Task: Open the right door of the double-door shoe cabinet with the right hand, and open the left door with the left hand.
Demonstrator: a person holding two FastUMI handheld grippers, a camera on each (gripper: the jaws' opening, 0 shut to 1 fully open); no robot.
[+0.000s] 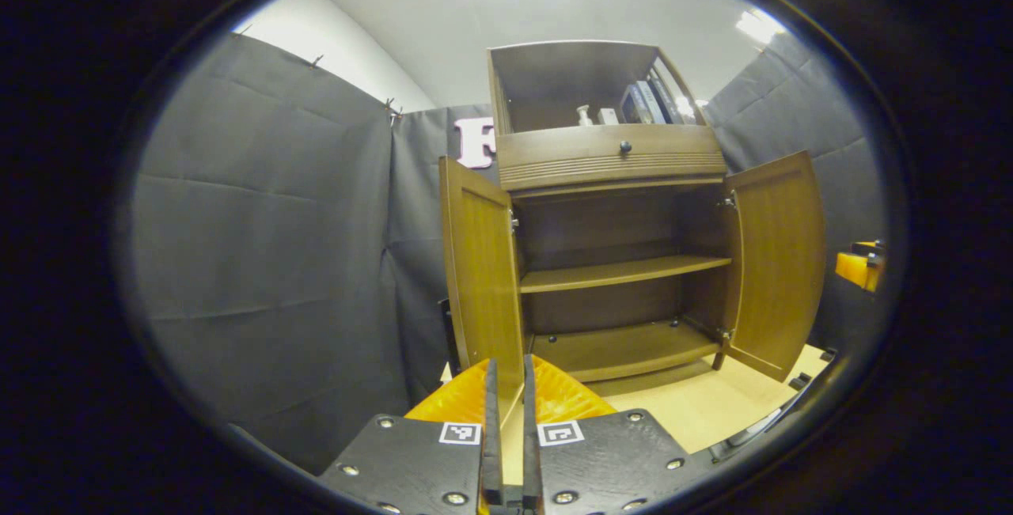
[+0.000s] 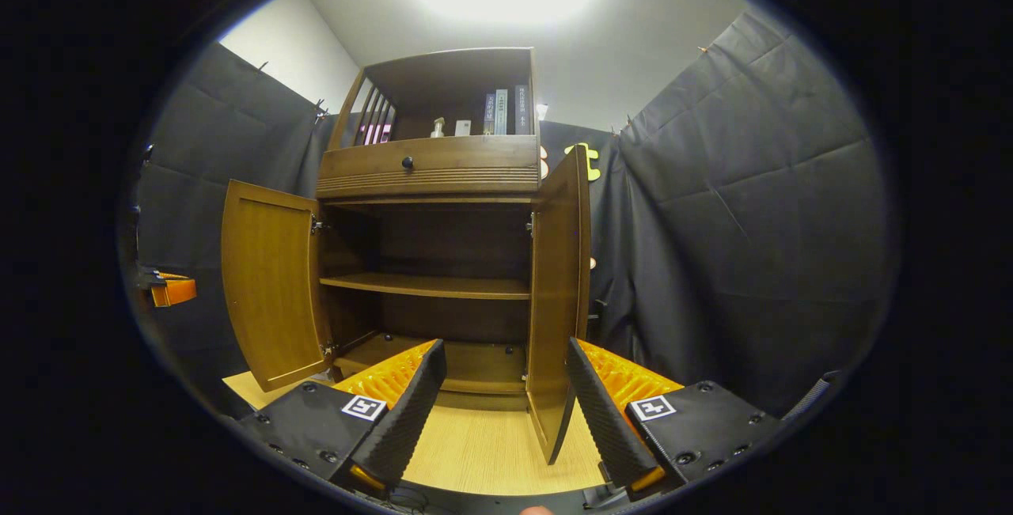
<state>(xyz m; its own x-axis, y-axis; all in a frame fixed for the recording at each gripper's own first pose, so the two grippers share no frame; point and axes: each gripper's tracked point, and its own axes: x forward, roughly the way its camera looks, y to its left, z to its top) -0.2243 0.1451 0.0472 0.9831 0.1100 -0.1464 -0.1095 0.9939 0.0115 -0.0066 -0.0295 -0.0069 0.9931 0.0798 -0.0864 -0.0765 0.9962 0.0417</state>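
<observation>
Two doors: I see both swung wide on the shoe cabinet (image 1: 609,175).
Left door (image 1: 481,278): its lower edge sits pinched between my left gripper (image 1: 506,420) fingers.
Right door (image 2: 558,293): stands between my right gripper (image 2: 506,412) fingers, spread apart, untouched.

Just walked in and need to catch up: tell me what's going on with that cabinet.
A person with a gripper in each hand is opening the shoe cabinet. Both doors stand swung out, and the shelves inside look bare. The left gripper has its fingers nearly together around the lower edge of the left door. The right gripper is open, with the right door standing between its spread fingers, not gripped.
</observation>
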